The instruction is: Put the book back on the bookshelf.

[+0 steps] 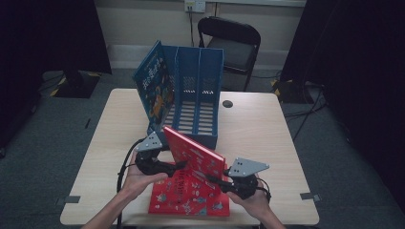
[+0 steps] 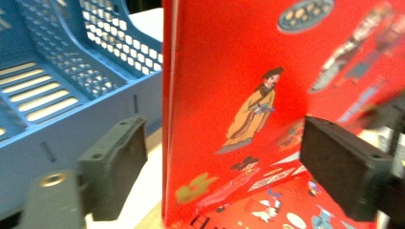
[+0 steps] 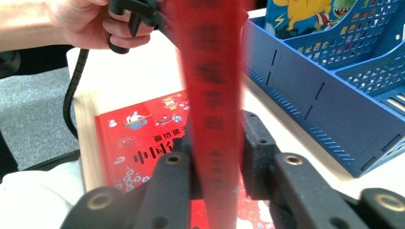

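In the high view, a red book (image 1: pixel 196 155) stands tilted on edge at the front of the surface (image 1: pixel 258 129), above a second red book (image 1: pixel 188 196) lying flat, with the blue file rack (image 1: pixel 198 90) just behind and a blue book (image 1: pixel 154 86) leaning in its leftmost slot. The left gripper (image 1: pixel 179 165) sits at the upright book's near-left side and the right gripper (image 1: pixel 215 180) at its lower right edge. The step in hand looks like standing this book up to file it; the next move would call for lifting it clear of the flat book and lining its edge up with an empty slot. The left gripper view gives what the overhead cannot: the left gripper (image 2: pixel 224 167) has its jaws spread wide, the cover (image 2: pixel 248 95) standing between them with visible gaps, so it grips nothing. The right gripper view settles the other side: the right gripper (image 3: pixel 217 157) is clamped on the book's spine (image 3: pixel 210 95), pads pressing both faces, with the flat book and rack beyond.
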Demonstrator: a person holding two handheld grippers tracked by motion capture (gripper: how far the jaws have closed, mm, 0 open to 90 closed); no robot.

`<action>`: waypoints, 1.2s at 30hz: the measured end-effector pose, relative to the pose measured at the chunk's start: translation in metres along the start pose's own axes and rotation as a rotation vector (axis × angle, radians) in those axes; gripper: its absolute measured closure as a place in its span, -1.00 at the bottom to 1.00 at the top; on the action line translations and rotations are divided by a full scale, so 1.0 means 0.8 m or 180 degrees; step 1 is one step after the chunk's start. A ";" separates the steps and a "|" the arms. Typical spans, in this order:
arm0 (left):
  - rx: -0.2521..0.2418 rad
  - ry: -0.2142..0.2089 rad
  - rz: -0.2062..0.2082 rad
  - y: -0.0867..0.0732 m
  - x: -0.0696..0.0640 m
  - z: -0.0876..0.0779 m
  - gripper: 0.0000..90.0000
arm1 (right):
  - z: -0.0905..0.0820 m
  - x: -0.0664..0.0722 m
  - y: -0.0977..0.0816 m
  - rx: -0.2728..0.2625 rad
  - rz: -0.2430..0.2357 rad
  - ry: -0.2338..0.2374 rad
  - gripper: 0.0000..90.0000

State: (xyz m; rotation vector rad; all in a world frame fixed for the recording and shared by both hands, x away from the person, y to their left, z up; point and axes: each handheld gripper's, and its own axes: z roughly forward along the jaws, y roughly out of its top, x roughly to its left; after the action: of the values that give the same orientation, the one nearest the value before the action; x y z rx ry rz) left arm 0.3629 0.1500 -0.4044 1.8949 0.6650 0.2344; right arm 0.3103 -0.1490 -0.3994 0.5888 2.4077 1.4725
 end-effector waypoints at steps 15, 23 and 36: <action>0.0039 0.0038 0.0142 0.000 -0.007 -0.001 -0.33 | 0.010 -0.010 0.012 -0.0115 0.0106 -0.0002 0.73; 0.0033 0.0049 0.0090 0.000 -0.002 -0.003 -0.31 | 0.023 -0.011 0.023 -0.0280 0.0088 -0.0012 0.72; 0.0034 0.0065 0.0077 0.001 0.002 0.000 -0.41 | 0.036 -0.012 0.035 -0.0429 0.0089 0.0007 0.78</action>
State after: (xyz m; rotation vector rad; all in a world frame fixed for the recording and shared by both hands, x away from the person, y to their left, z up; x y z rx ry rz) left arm 0.3644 0.1510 -0.4038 1.9139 0.6588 0.2665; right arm 0.3366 -0.1191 -0.3873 0.5924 2.2881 1.6320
